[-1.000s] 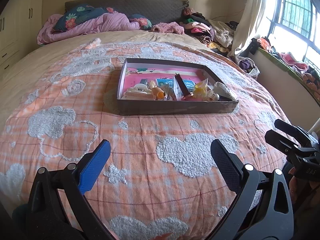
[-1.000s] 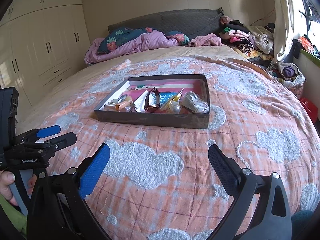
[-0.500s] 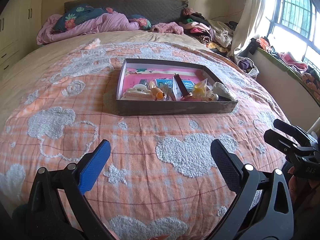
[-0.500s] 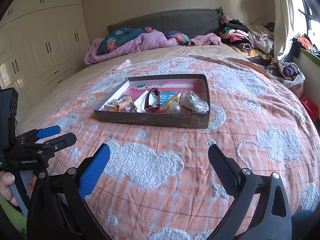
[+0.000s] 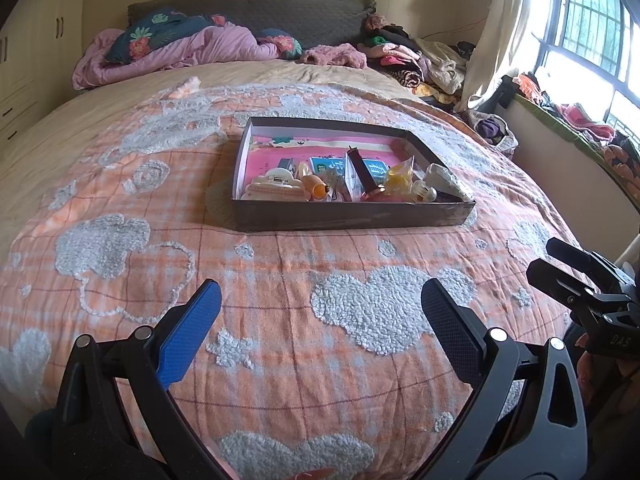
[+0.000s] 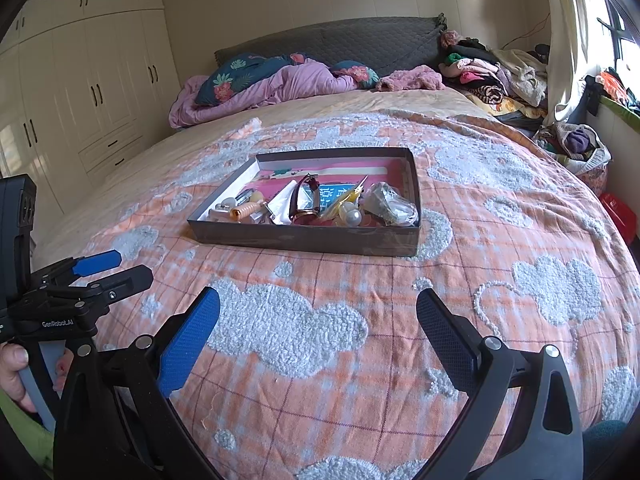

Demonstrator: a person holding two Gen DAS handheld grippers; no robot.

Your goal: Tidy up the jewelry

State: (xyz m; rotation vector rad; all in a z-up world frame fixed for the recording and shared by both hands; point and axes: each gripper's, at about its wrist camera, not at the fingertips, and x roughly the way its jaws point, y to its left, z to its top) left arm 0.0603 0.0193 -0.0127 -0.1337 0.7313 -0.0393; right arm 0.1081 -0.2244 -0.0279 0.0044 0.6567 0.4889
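Note:
A shallow dark box [image 5: 352, 216] [image 6: 304, 238] with a pink lining lies on the bed's orange checked blanket. Inside it are a cream hair claw [image 5: 274, 188], an orange coiled tie [image 6: 244, 211], a maroon-strapped watch [image 5: 362, 174] [image 6: 306, 204], pearl beads [image 6: 352, 216] and a clear plastic bag [image 6: 390, 204]. My left gripper [image 5: 320, 300] hovers open over the blanket, well short of the box. My right gripper [image 6: 318, 308] is open too, equally far back. Each gripper shows in the other's view: the right one [image 5: 560, 264], the left one [image 6: 116, 268].
A pink duvet and floral pillows [image 6: 260, 84] are heaped at the headboard. Piled clothes [image 6: 496, 76] cover the bed's far right corner. White wardrobes [image 6: 88, 92] line the left wall, a window [image 5: 588, 36] the right. A hand [image 6: 16, 376] holds the left gripper's handle.
Hardly anything has changed: both grippers stay open and hover in place, with only a slight drift of the views.

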